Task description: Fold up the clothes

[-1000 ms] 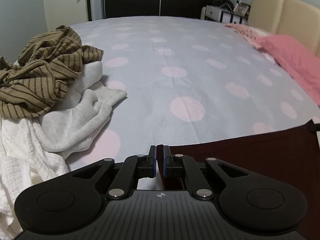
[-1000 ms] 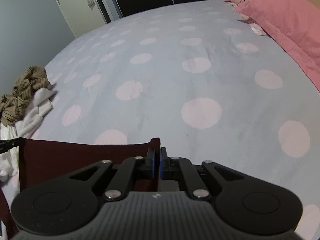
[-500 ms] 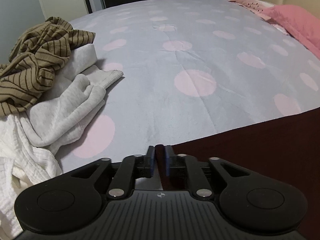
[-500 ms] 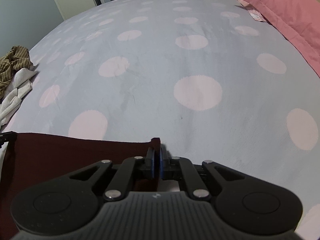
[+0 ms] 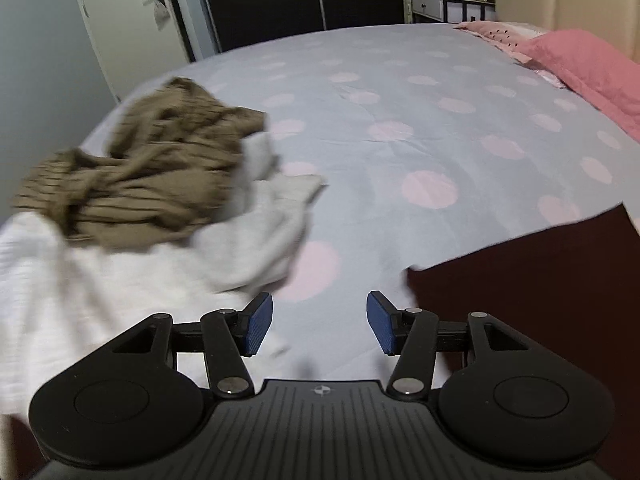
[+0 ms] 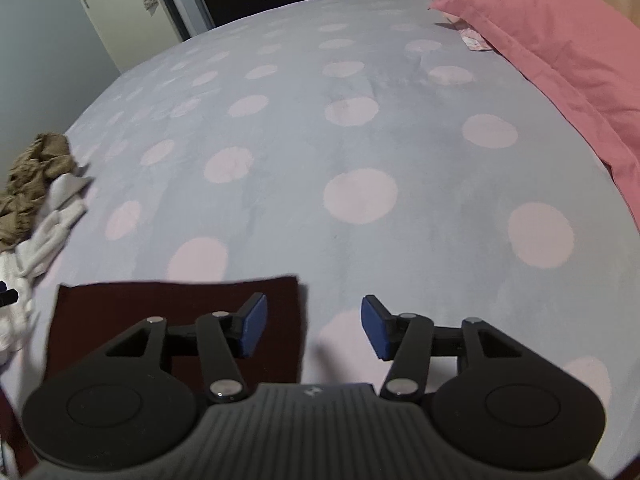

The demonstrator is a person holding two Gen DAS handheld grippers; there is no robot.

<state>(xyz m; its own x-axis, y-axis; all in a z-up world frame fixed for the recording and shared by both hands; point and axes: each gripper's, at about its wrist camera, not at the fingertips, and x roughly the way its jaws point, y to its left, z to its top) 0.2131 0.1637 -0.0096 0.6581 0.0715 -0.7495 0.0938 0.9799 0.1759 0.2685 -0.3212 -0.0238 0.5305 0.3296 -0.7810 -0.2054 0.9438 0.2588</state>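
Maroon garment [image 6: 176, 320] lies flat and square-edged on the dotted bedspread [image 6: 360, 140].

We see our left gripper [image 5: 320, 322] and right gripper [image 6: 314, 326] built alike — matte black linkage arms with silver pivot screws, round black discs either side, a ribbed dark-grey body bearing a small emblem — and blue textured pads [image 5: 258, 322].
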